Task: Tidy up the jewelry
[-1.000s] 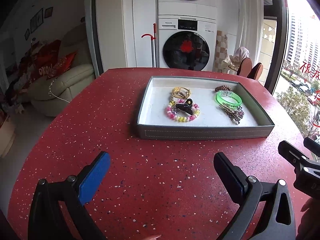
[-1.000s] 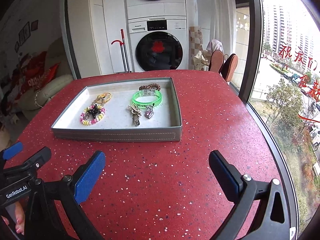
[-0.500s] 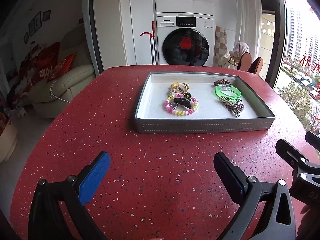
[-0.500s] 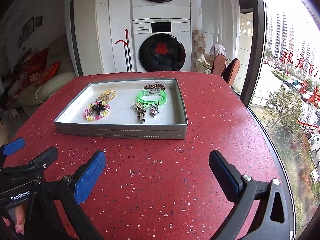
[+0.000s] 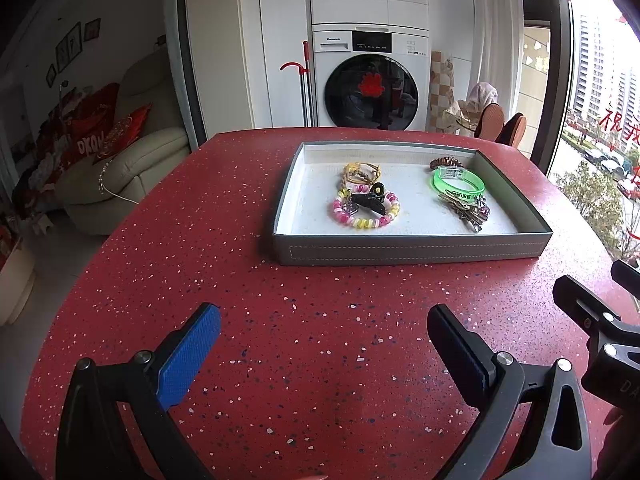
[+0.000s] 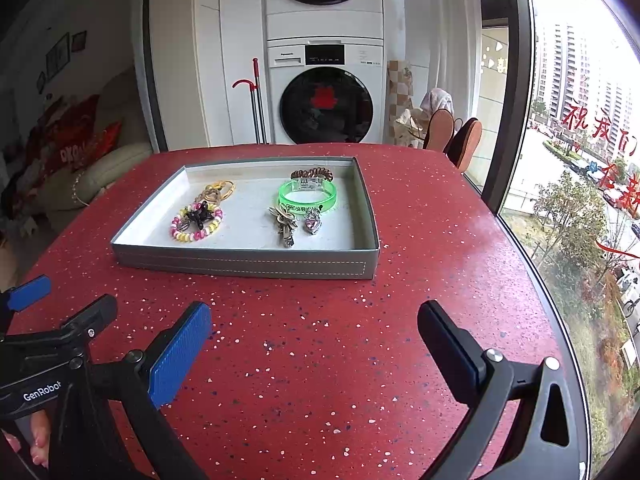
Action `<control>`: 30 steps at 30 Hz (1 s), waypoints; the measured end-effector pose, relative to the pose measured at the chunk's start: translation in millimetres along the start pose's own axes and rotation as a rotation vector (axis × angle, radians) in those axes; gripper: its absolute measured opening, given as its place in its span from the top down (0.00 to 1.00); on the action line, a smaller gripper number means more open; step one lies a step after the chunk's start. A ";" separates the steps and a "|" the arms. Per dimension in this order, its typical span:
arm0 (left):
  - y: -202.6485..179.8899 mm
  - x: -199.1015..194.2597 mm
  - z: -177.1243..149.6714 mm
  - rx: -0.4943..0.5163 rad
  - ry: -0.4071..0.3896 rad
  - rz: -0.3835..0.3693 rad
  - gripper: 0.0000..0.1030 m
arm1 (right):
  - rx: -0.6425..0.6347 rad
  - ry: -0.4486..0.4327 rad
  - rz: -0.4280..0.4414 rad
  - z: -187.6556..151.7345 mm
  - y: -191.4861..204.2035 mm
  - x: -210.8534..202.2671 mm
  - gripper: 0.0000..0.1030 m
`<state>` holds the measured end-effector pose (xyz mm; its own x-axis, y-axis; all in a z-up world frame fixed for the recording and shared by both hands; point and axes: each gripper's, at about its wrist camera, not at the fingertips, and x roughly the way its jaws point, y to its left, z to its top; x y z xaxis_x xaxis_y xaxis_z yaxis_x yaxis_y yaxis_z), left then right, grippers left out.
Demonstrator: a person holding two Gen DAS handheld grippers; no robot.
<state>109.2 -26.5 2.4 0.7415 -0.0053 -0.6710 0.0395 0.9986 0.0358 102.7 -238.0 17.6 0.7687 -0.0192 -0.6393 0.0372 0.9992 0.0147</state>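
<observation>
Left wrist view: the left gripper (image 5: 324, 332) is held wide open and empty above the red table (image 5: 280, 300). The right gripper (image 6: 314, 326) is likewise spread, nothing gripped. The jewelry, a green bangle (image 6: 307, 197) and beaded bracelet (image 6: 196, 225) among it, is seen in the grey tray (image 6: 244, 263) beyond.

Looking like a home, an apartment living/laundry area: stacked washer and dryer (image 5: 370, 60) sitting top centre, cream sofa (image 5: 120, 168) with red cushions showing at left, framed pictures (image 5: 70, 48) hanging upper left, high-rise blocks (image 6: 576, 76) showing through right-hand window.
</observation>
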 end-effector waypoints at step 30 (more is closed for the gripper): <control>-0.5 -0.5 -1.0 0.002 0.001 0.004 0.00 | 0.022 0.002 -0.001 0.0 -2.8 -1.6 0.00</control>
<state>108.1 -27.0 2.0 0.7407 -0.0014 -0.6719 0.0377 0.9985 0.0396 101.3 -240.7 18.6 0.7671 -0.0200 -0.6412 0.0521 0.9982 0.0312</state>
